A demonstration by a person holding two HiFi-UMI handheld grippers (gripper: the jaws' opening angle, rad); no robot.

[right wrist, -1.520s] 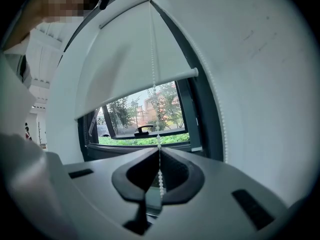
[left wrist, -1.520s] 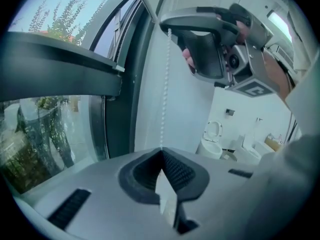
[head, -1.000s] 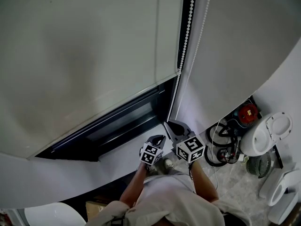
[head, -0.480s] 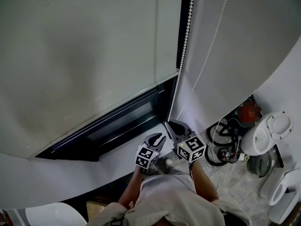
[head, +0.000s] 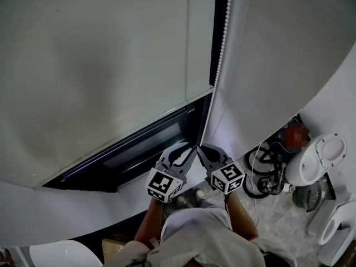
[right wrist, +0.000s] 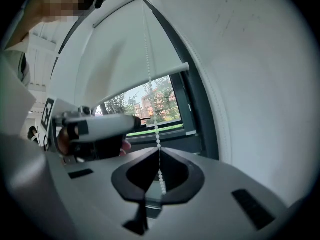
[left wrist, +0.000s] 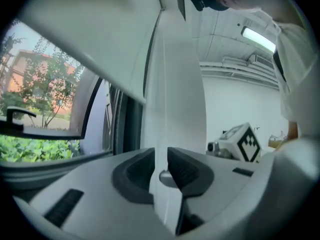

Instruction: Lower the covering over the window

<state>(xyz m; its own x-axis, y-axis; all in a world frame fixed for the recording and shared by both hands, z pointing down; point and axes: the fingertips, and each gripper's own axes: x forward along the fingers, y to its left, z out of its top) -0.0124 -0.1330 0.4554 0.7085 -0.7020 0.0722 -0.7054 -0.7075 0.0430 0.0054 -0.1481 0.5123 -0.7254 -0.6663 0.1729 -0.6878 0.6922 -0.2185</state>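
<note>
The white roller blind [head: 94, 65] covers most of the window [head: 144, 143]; a dark strip of glass shows under its bottom rail [right wrist: 145, 79]. The bead chain [head: 221, 54] hangs along the frame's right side. My right gripper [head: 199, 148] is shut on the bead chain [right wrist: 150, 79], whose beads run down between its closed jaws [right wrist: 159, 154]. My left gripper [head: 182, 152] sits just left of it, jaws opening, a narrow gap between them [left wrist: 160, 156]. Only pale wall shows in that gap; I cannot make out the chain there.
A white window sill [head: 111, 196] runs below the glass. At the right on the floor lie black cables [head: 261, 177] and white rounded fixtures [head: 314, 157]. A white curved object [head: 61, 255] sits at the bottom left. Trees and a building [left wrist: 45, 109] show outside.
My left gripper rose toward the chain beside the right one, and its jaws went from shut to parted. The right gripper stayed where it was, still closed on the chain.
</note>
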